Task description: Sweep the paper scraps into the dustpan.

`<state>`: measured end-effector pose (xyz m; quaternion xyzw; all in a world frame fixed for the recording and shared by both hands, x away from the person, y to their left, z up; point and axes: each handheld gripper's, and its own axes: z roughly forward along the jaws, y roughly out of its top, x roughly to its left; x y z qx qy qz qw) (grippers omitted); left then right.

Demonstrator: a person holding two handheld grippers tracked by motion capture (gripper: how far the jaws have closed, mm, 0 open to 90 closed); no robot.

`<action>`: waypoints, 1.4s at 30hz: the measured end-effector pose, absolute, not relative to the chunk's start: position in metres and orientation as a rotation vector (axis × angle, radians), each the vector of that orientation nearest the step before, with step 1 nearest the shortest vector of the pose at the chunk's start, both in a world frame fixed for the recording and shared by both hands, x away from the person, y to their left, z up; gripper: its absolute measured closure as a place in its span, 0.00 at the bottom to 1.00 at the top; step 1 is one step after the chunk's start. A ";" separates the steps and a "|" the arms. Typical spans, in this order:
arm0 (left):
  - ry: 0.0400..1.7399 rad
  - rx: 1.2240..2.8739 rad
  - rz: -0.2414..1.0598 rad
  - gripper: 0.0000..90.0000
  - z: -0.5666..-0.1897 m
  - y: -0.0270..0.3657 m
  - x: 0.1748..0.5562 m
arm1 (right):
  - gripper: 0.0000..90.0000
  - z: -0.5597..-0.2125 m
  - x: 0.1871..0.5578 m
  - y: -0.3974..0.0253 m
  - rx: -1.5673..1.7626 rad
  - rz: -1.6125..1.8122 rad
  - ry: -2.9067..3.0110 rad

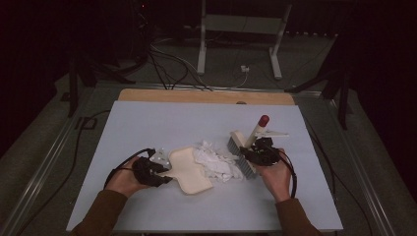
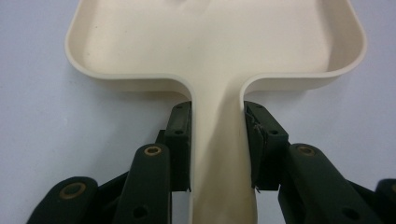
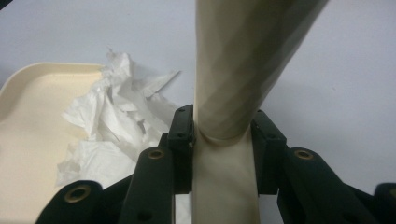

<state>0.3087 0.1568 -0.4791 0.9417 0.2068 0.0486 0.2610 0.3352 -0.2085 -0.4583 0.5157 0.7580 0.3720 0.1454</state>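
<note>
A cream dustpan (image 1: pixel 189 169) lies on the table, left of centre. My left gripper (image 1: pixel 164 179) is shut on its handle; the left gripper view has both jaws pressed against the dustpan handle (image 2: pixel 219 154), with the pan's tray (image 2: pixel 210 37) ahead. A pile of crumpled white paper (image 1: pixel 216 160) sits at the pan's mouth. My right gripper (image 1: pixel 255 152) is shut on the cream handle of a brush (image 1: pixel 246 147) with grey bristles and a red-tipped handle. In the right gripper view the brush handle (image 3: pixel 233 93) rises between the jaws, with the paper (image 3: pixel 116 121) and the dustpan (image 3: pixel 32 140) at the left.
The work surface is a pale blue sheet (image 1: pixel 147 123) on a wooden table (image 1: pixel 206 96). Black cables (image 1: pixel 78 157) run along the left side. Metal stand legs (image 1: pixel 275 54) are on the floor beyond the table's far edge.
</note>
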 end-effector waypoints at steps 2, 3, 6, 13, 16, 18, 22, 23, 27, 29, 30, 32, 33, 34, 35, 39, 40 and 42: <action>0.559 2.550 0.131 0.74 -0.479 0.157 0.309 | 0.75 -0.459 0.336 -0.204 1.481 1.071 2.187; 0.561 2.549 0.130 0.74 -0.479 0.157 0.309 | 0.75 -0.459 0.337 -0.201 1.480 1.073 2.191; 0.559 2.551 0.130 0.74 -0.479 0.157 0.309 | 0.75 -0.458 0.338 -0.194 1.474 1.070 2.195; 0.558 2.555 0.134 0.74 -0.479 0.157 0.310 | 0.75 -0.458 0.341 -0.180 1.458 1.067 2.217; 0.560 2.553 0.132 0.74 -0.479 0.157 0.310 | 0.75 -0.458 0.342 -0.174 1.447 1.067 2.231; 0.563 2.551 0.133 0.74 -0.480 0.157 0.311 | 0.75 -0.458 0.342 -0.171 1.438 1.065 2.237; 0.567 2.547 0.131 0.74 -0.480 0.156 0.311 | 0.75 -0.457 0.342 -0.166 1.429 1.069 2.247; 0.563 2.550 0.131 0.74 -0.480 0.156 0.311 | 0.75 -0.457 0.341 -0.165 1.426 1.070 2.249; 0.563 2.546 0.129 0.74 -0.481 0.154 0.312 | 0.75 -0.457 0.341 -0.162 1.417 1.075 2.256; 0.555 2.550 0.130 0.74 -0.481 0.153 0.312 | 0.75 -0.457 0.341 -0.161 1.414 1.074 2.258; 0.553 2.550 0.128 0.74 -0.481 0.153 0.313 | 0.75 -0.456 0.341 -0.160 1.412 1.075 2.260; 0.551 2.549 0.128 0.74 -0.481 0.152 0.313 | 0.75 -0.456 0.340 -0.159 1.408 1.079 2.263; 0.550 2.551 0.129 0.74 -0.481 0.151 0.313 | 0.75 -0.456 0.340 -0.159 1.405 1.080 2.266; 0.552 2.548 0.128 0.74 -0.481 0.150 0.313 | 0.75 -0.455 0.340 -0.158 1.404 1.082 2.267; 0.549 2.550 0.129 0.74 -0.481 0.150 0.313 | 0.75 -0.455 0.339 -0.157 1.401 1.085 2.268; 0.544 2.550 0.126 0.74 -0.481 0.148 0.314 | 0.75 -0.455 0.338 -0.155 1.391 1.087 2.278; 0.544 2.548 0.126 0.74 -0.481 0.148 0.314 | 0.75 -0.455 0.338 -0.154 1.389 1.089 2.280; 0.547 2.545 0.126 0.74 -0.481 0.147 0.314 | 0.75 -0.454 0.337 -0.153 1.385 1.093 2.282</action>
